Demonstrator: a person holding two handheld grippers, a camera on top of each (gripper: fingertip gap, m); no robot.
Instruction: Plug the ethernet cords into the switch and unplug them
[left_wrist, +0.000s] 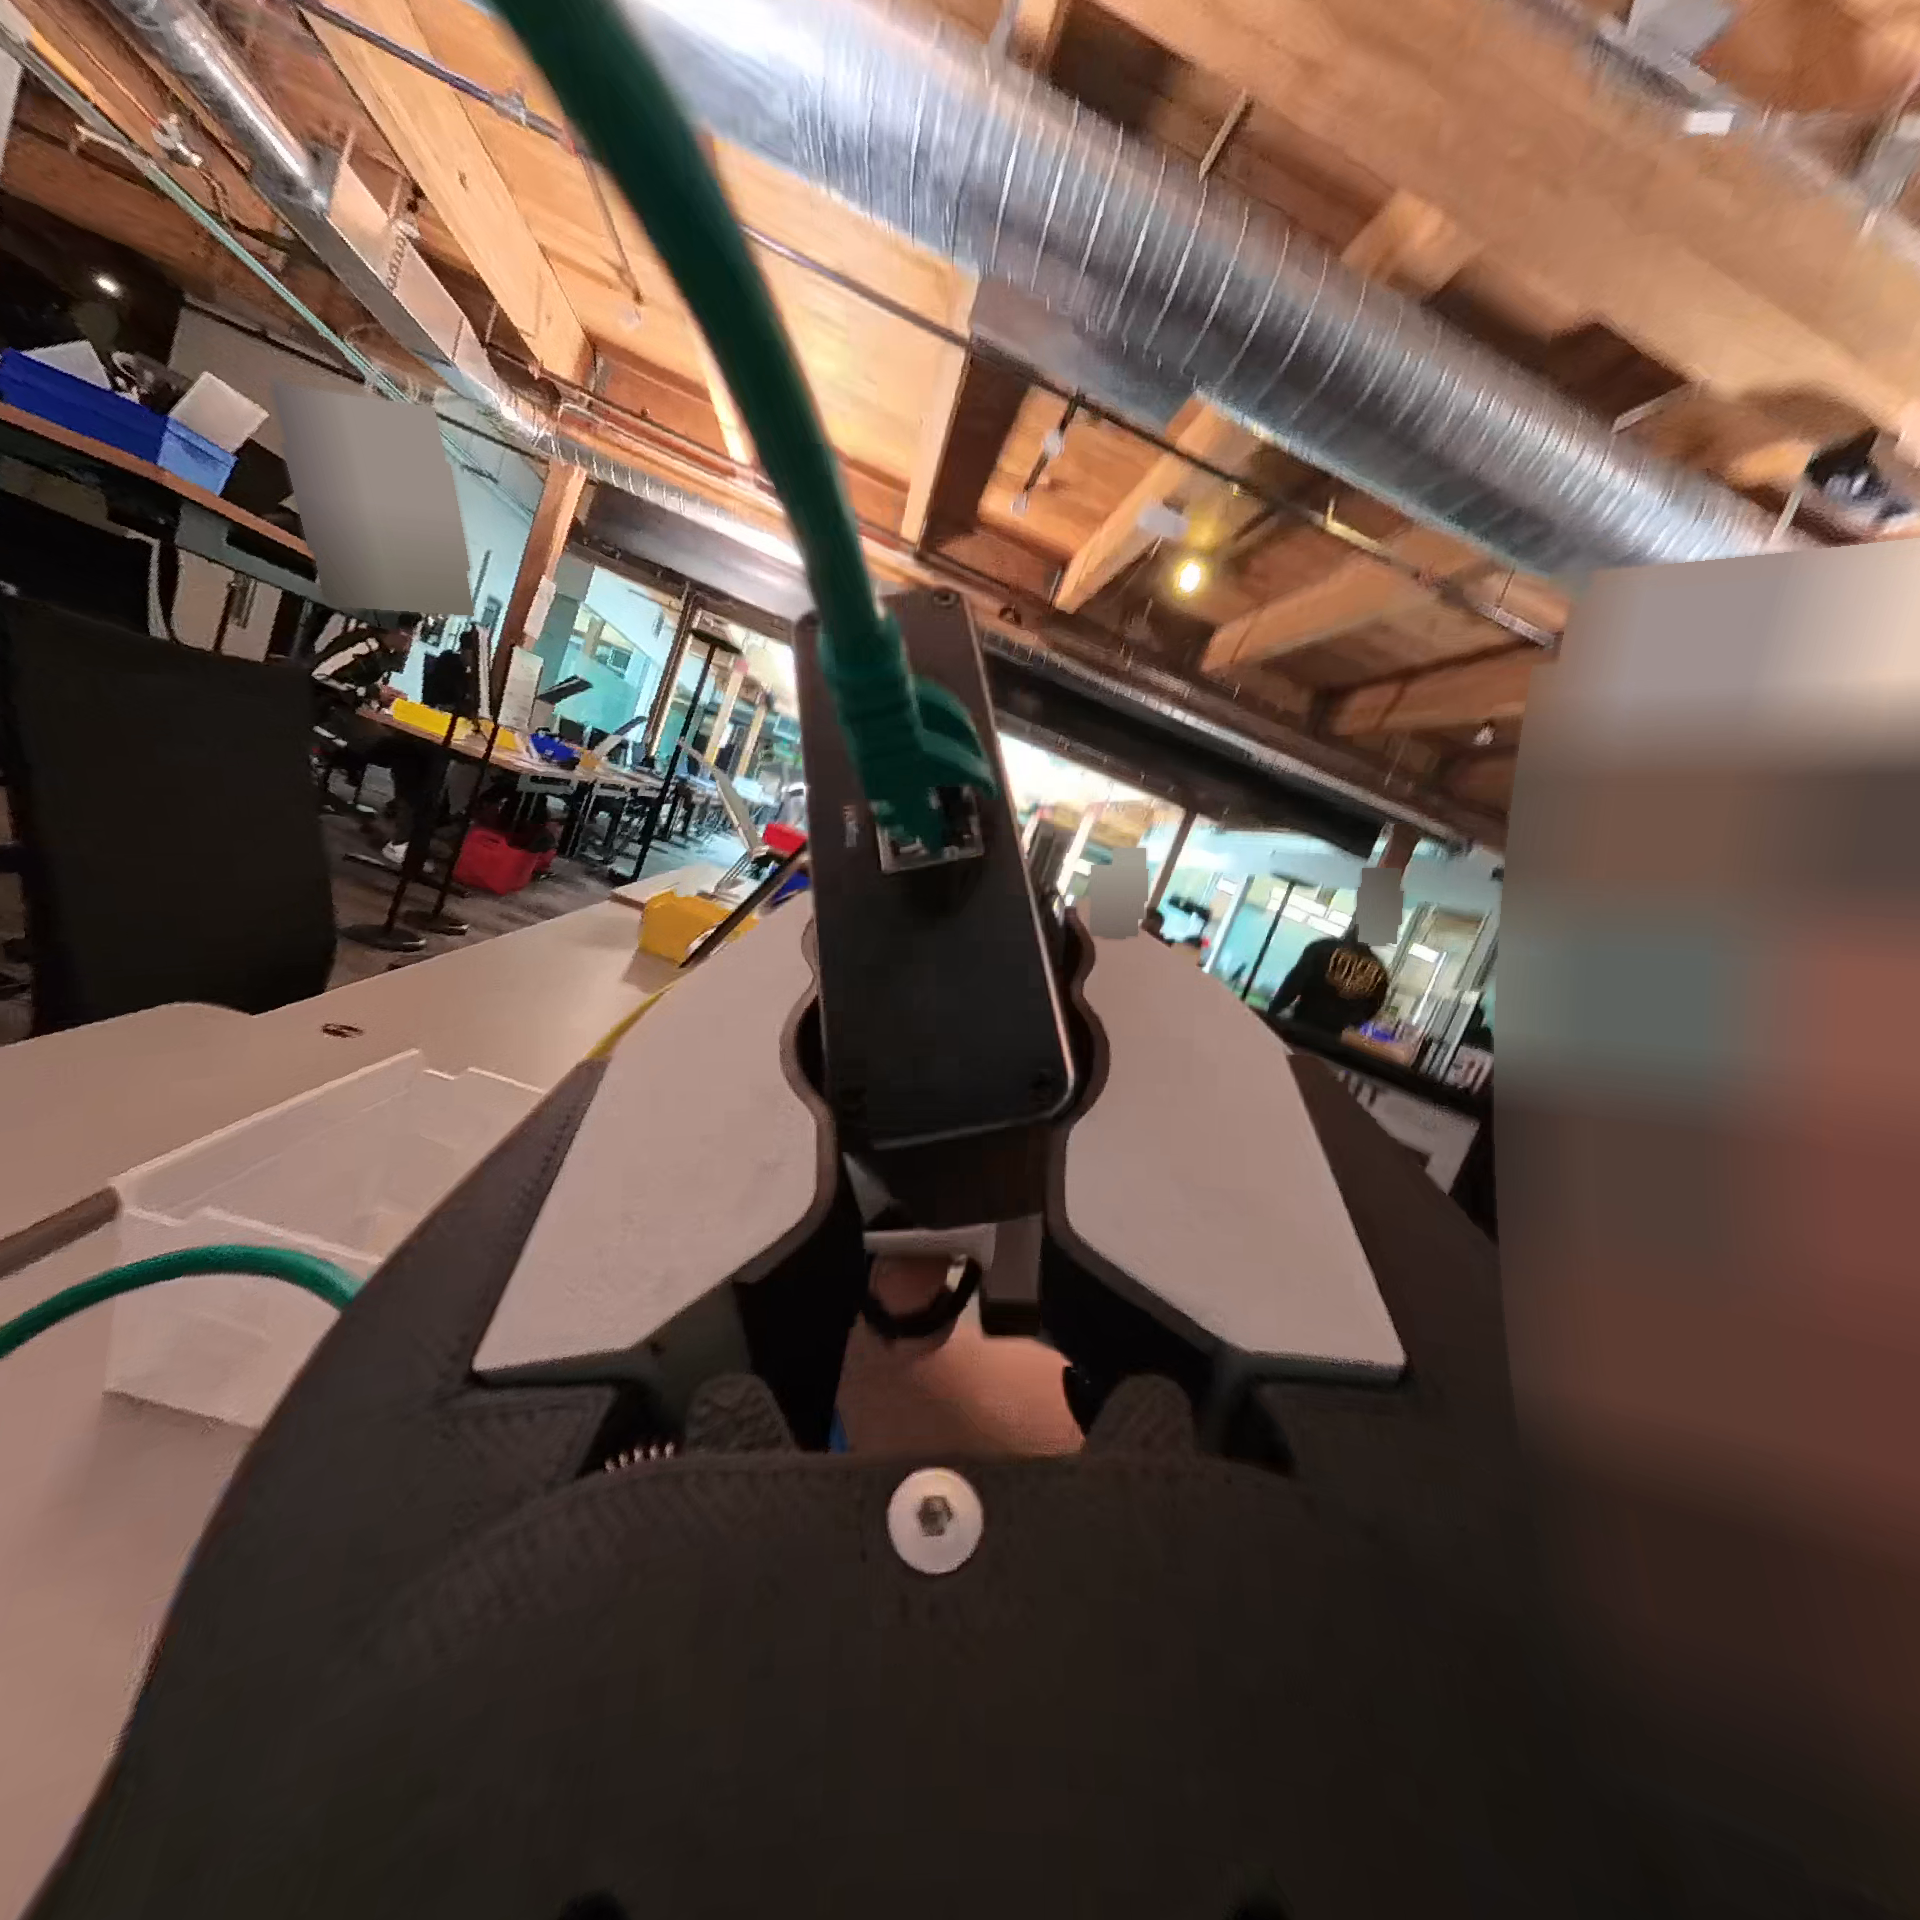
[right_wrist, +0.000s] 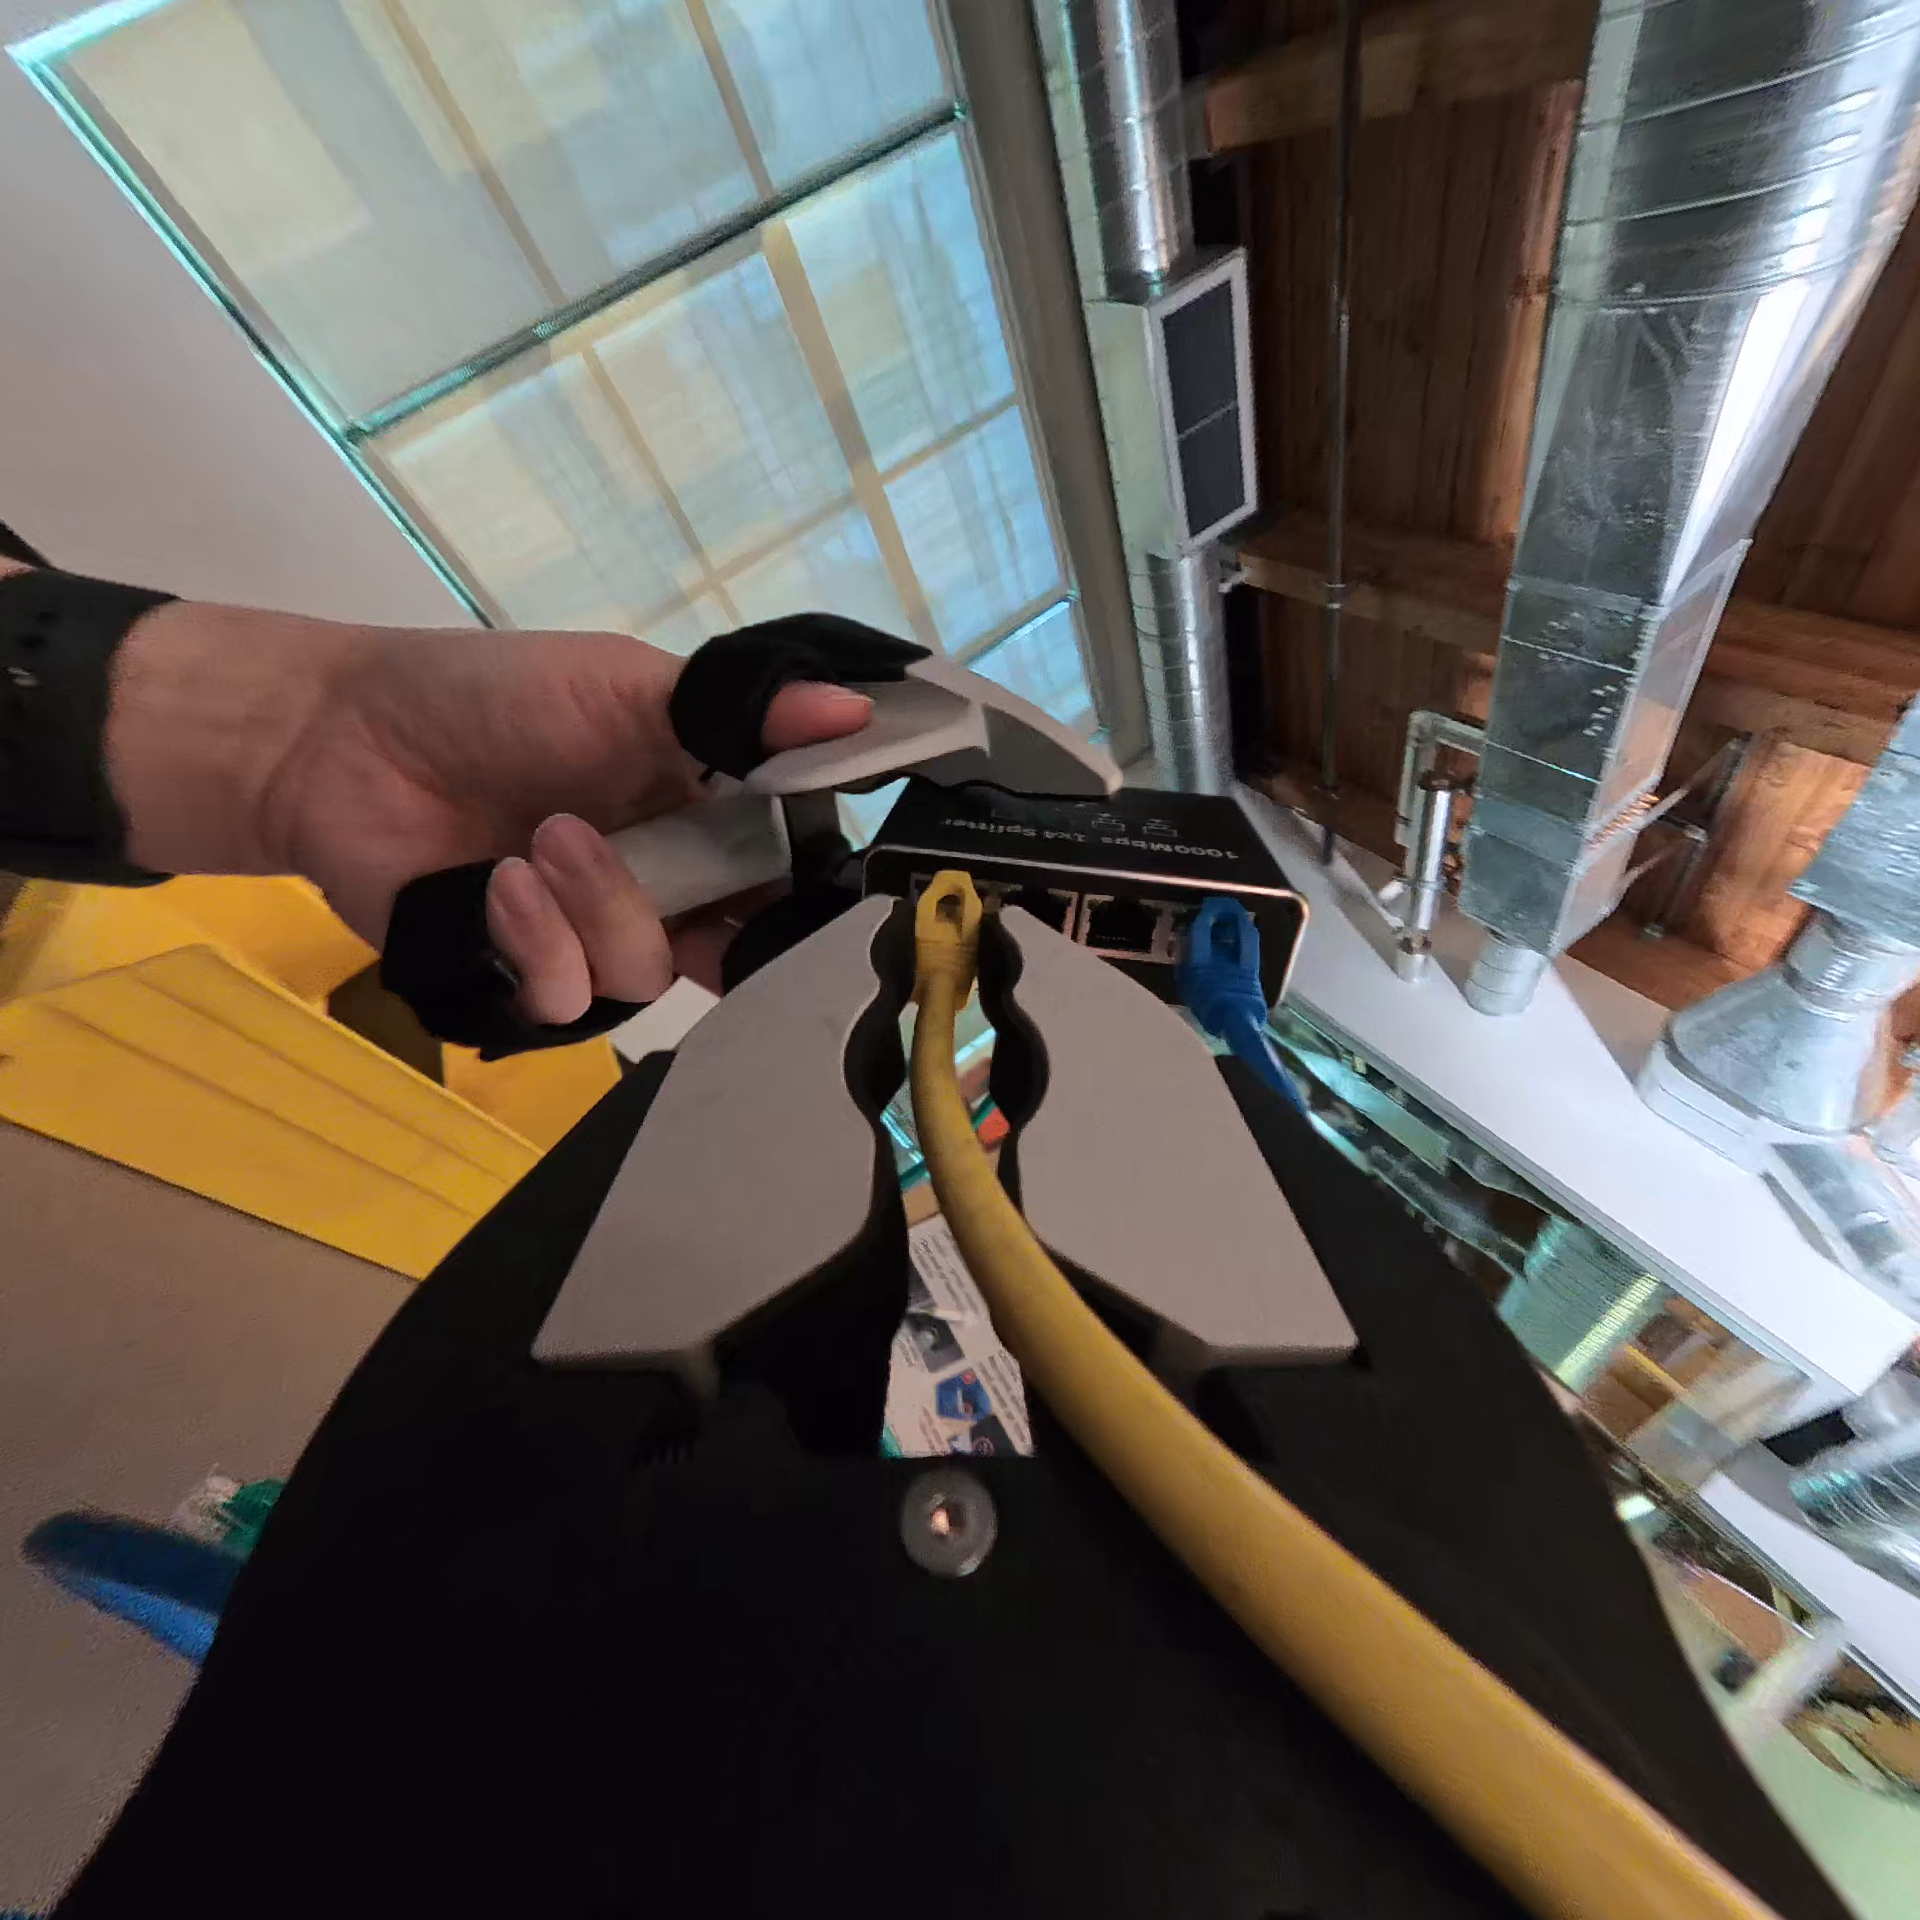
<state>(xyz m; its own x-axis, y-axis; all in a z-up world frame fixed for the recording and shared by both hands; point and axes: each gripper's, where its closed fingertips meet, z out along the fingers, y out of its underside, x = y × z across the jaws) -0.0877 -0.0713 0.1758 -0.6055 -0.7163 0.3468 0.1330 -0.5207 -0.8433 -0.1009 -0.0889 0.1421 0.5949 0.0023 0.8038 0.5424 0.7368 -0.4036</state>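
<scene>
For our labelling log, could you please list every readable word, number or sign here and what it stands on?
I won't copy out writing; here is where it stands.
switch top: a white printed line with small icons, legible.
switch end face, left wrist view: a tiny mark, too blurred.
leaflet behind the yellow cord: print too small.

You can see white printed lettering on the top face of the black switch (right_wrist: 1081, 831), and more print on a paper sheet (right_wrist: 961, 1382) below.
</scene>
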